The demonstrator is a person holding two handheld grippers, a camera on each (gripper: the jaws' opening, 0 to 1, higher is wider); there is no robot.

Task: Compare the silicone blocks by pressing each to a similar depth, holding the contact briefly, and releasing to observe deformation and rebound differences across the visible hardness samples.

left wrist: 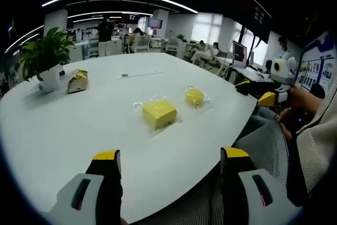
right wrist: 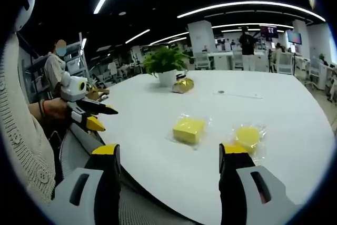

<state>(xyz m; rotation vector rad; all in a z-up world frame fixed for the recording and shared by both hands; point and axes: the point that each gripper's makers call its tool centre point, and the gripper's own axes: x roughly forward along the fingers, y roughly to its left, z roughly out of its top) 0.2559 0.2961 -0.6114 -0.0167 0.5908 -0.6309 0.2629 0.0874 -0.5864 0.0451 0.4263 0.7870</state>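
Two wrapped silicone blocks [left wrist: 159, 113] [left wrist: 194, 96], flat, side by side

- The table [left wrist: 63, 130] is plain white
- The square silicone block [left wrist: 159, 113] is yellow, in a clear wrapper
- The round silicone block [left wrist: 194, 96] is a like yellow, also under clear film
- The left gripper [left wrist: 171, 164] has black jaws with yellow tips and grey housings bearing red marks
- The right gripper [right wrist: 168, 159] shows the same black, yellow and grey
- The plant [left wrist: 45, 51] has green leaves in a white pot
- The crumpled packet [left wrist: 78, 81] beside it is golden
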